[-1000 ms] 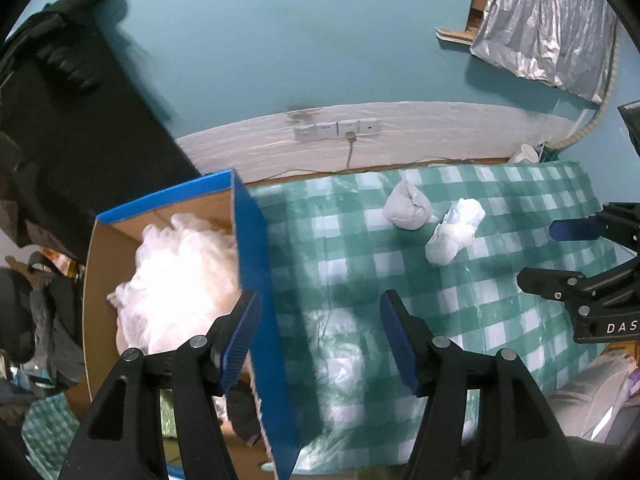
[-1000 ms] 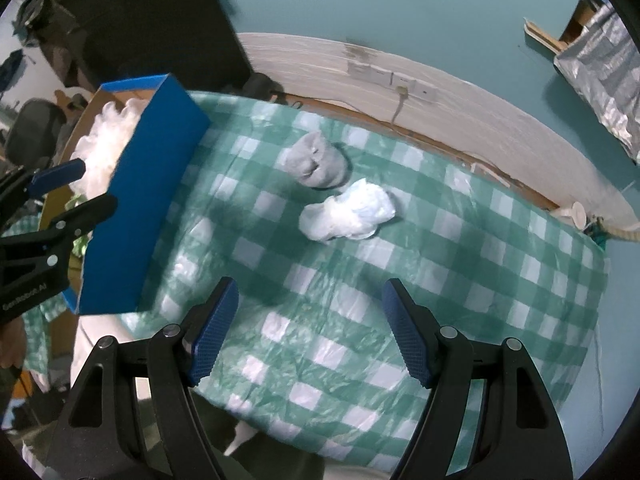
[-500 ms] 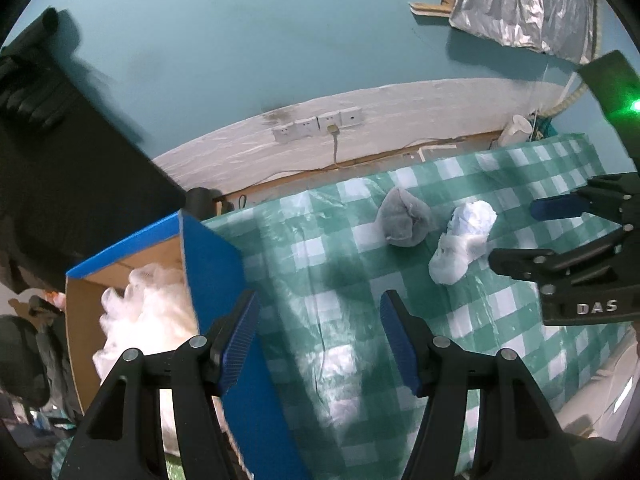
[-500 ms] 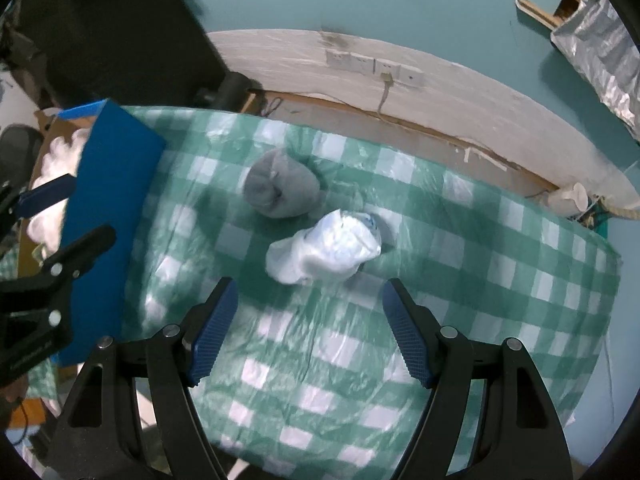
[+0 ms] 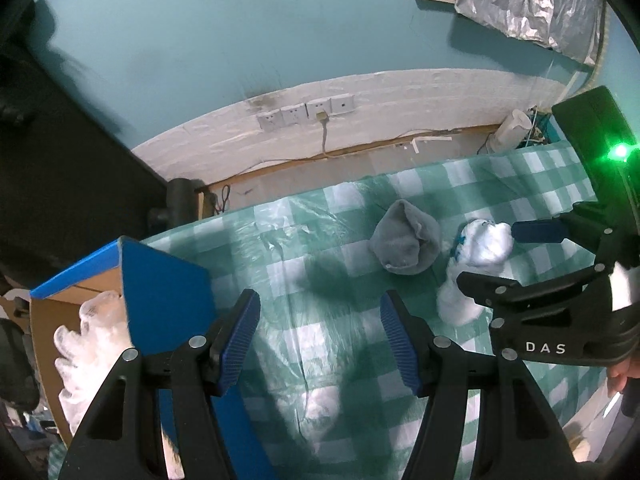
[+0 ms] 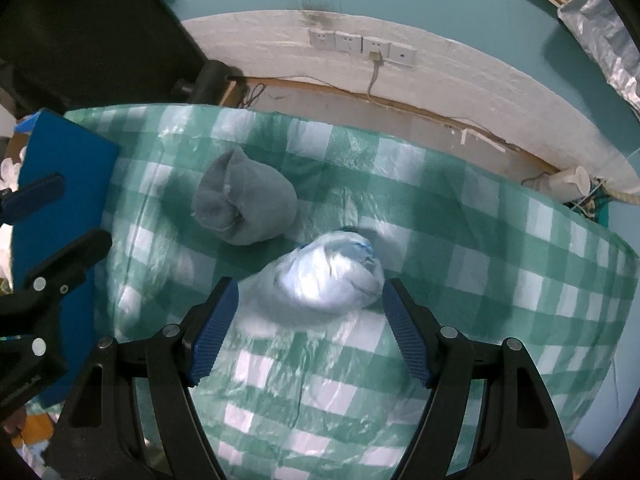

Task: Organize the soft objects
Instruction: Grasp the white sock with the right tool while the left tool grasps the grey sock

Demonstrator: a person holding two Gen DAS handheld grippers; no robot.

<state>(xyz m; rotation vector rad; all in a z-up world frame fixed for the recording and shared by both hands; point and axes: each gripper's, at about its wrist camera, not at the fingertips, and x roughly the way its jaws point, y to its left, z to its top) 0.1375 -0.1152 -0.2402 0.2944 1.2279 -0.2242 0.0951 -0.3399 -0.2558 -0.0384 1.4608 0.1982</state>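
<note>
1 green-checked tablecloth [image 6: 480, 240]. 1 blue-sided box [image 5: 160, 292] at 9 o'clock, white stuffing [image 5: 92, 344] inside. 2 soft bundles on the cloth, just beside each other: grey bundle [image 6: 246, 208] at 11 o'clock of the right gripper [image 6: 310, 334]; white bundle [image 6: 332, 280] directly between that gripper's parted jaws, untouched, long axis running 8 to 2 o'clock. Right gripper nearer to it. Left gripper [image 5: 320, 340]: jaws parted, empty, grey bundle at 1 o'clock.

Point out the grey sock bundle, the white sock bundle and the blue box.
grey sock bundle [image 6: 246, 210], right wrist view, its middle.
white sock bundle [image 6: 328, 280], right wrist view, top.
blue box [image 5: 164, 292], left wrist view, outer wall.
</note>
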